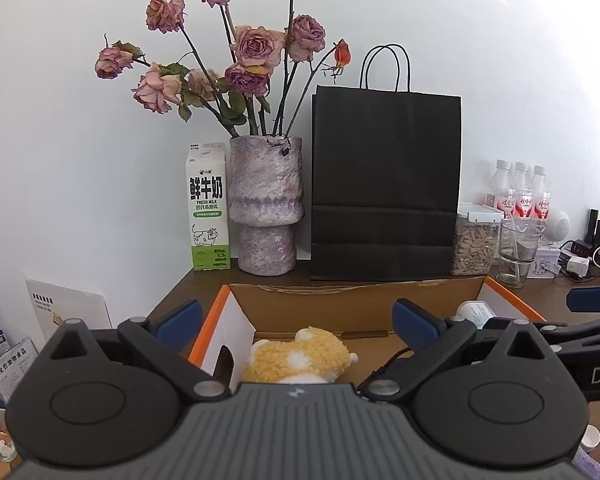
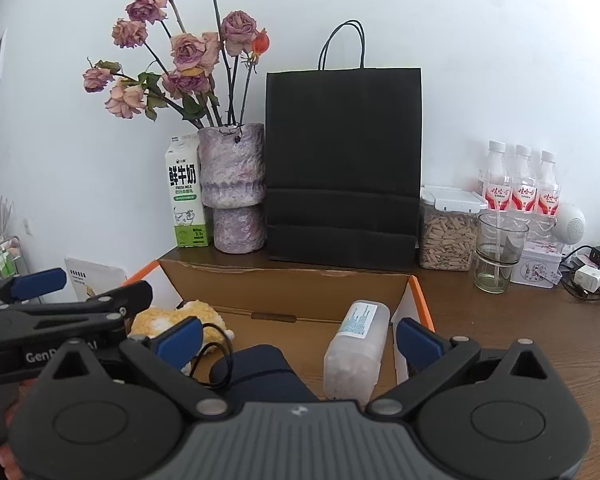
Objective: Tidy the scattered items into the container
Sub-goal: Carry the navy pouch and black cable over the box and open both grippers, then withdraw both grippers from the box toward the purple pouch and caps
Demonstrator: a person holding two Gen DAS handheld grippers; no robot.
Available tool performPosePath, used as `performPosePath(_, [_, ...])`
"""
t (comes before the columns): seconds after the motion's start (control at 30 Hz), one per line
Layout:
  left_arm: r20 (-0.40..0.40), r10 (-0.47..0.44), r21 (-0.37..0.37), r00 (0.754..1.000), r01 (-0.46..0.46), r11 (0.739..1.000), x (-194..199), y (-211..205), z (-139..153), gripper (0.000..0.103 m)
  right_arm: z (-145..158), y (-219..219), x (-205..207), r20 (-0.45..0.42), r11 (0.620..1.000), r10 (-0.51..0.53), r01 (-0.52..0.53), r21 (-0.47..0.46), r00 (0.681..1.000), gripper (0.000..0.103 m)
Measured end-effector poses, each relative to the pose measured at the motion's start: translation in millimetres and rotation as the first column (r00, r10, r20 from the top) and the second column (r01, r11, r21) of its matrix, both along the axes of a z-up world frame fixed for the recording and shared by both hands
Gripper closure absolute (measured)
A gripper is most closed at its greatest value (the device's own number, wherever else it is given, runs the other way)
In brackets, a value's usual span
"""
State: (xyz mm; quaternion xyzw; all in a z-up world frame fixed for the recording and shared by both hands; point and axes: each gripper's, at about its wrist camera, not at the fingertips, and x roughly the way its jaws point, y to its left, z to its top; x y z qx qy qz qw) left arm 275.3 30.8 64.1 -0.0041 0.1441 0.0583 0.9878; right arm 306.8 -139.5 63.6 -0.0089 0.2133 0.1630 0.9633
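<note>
An open cardboard box (image 1: 340, 308) with orange-edged flaps stands on the brown table; it also shows in the right wrist view (image 2: 292, 284). Inside lie a yellow plush toy (image 1: 300, 356) (image 2: 172, 318), a clear bottle with a white label (image 2: 358, 350) (image 1: 476, 314) leaning on the right wall, and a dark blue item (image 2: 260, 372) with a black cord. My left gripper (image 1: 296, 320) is open and empty above the plush toy. My right gripper (image 2: 298, 338) is open and empty above the box, with the bottle between its fingers but not gripped.
Along the wall stand a milk carton (image 1: 208, 208), a vase of dried roses (image 1: 266, 204), a black paper bag (image 1: 384, 184), a jar of seeds (image 2: 448, 232), a glass (image 2: 498, 252), three water bottles (image 2: 520, 184), a tin and chargers (image 2: 588, 276). Packets lie at left (image 1: 12, 368).
</note>
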Motion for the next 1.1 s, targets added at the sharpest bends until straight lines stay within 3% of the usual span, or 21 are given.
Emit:
performPosePath(0.73, [0.004, 0.012, 0.014, 1.0, -0.012, 1.0, -2, -1, 0, 0.0, 0, 0, 2, -0.009, 1.0, -0.003, 0.003, -0.018, 1.0, 0.0])
performPosePath(1.1, [0.035, 0.026, 0.022, 0.999, -0.027, 0.999, -30, -3, -8, 0.0, -7, -3, -26, 0.024, 0.998, 0.016, -0.014, -0.068, 1.0, 0.0])
